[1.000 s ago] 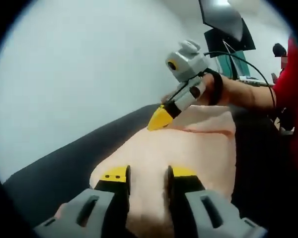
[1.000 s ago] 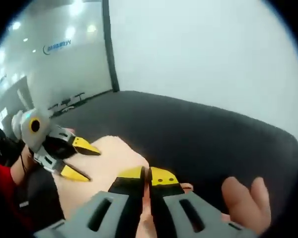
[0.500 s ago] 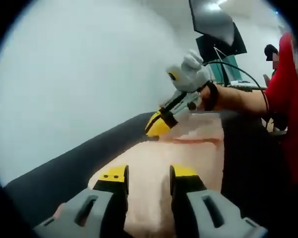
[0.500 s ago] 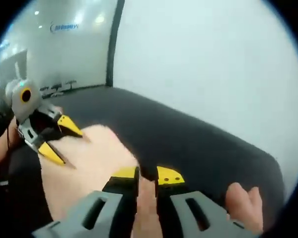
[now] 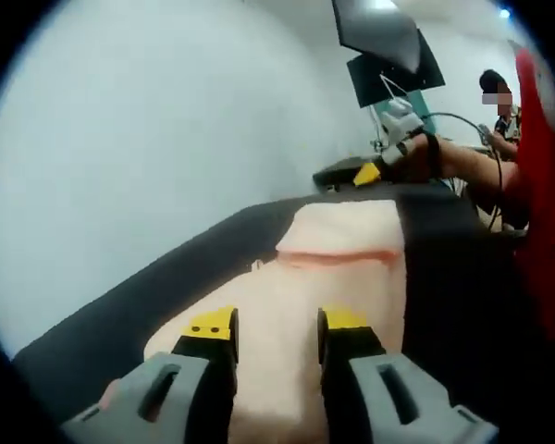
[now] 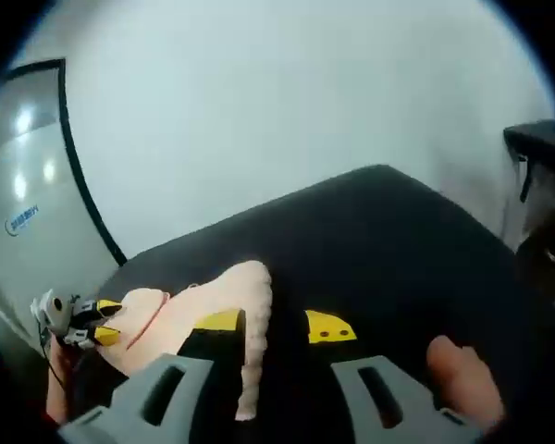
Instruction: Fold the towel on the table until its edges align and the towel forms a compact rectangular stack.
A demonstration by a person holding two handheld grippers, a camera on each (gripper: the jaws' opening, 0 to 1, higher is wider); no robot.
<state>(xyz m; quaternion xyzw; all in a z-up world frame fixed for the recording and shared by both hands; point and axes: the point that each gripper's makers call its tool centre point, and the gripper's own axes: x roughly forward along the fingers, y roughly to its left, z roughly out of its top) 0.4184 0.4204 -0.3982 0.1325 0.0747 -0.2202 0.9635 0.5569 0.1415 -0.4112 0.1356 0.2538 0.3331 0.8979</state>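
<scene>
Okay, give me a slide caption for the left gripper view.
Left gripper open over the peach towel on the dark table, right gripper beyond the towel's far end.

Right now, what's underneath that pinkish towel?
The towel lies on a dark table, whose surface shows around its edges. Whatever sits directly beneath the cloth is covered, so that cannot be seen.

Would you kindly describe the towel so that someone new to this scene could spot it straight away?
Find the dark table that stands against the pale wall. On it lies the towel, a soft peach-pink cloth with a thin reddish stripe across it, running out ahead of the left gripper. It is the one light, limp thing on that dark surface, unlike the grey, yellow-tipped grippers.
</scene>
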